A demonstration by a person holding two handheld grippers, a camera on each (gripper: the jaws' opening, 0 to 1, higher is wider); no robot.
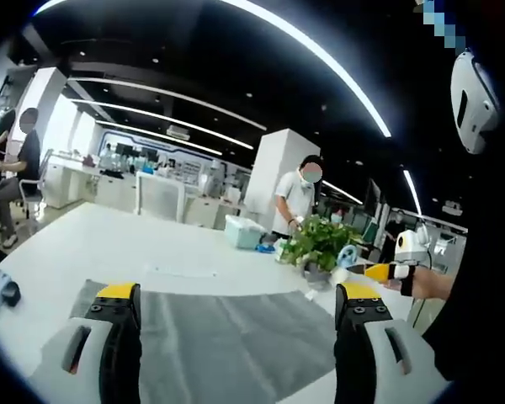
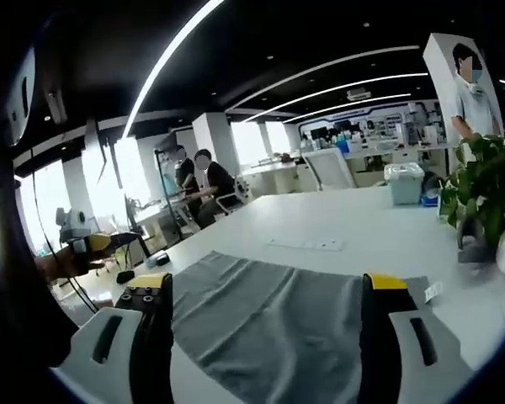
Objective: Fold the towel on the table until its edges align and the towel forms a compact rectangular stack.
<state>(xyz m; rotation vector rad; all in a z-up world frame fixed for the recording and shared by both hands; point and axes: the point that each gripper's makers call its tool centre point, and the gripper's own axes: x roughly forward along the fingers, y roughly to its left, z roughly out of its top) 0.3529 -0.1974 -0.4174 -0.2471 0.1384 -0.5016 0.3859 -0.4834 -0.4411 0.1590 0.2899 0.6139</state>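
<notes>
On table (image 1: 109, 240), flat grey towel (image 1: 227, 337), potted plant (image 1: 320, 244)

The towel (image 2: 269, 316) looks like soft matt grey cloth, a bit rumpled, lying on a smooth white table (image 1: 109, 240) with a slight sheen. The left gripper (image 1: 236, 316) and right gripper (image 2: 265, 316) look like hard plastic (black jaws, yellow tips, pale grey shells).

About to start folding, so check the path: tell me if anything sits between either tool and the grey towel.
Nothing visible does. The flat grey cloth towel lies directly ahead of the left tool and the right tool; the potted green plant stands beyond it.
</notes>
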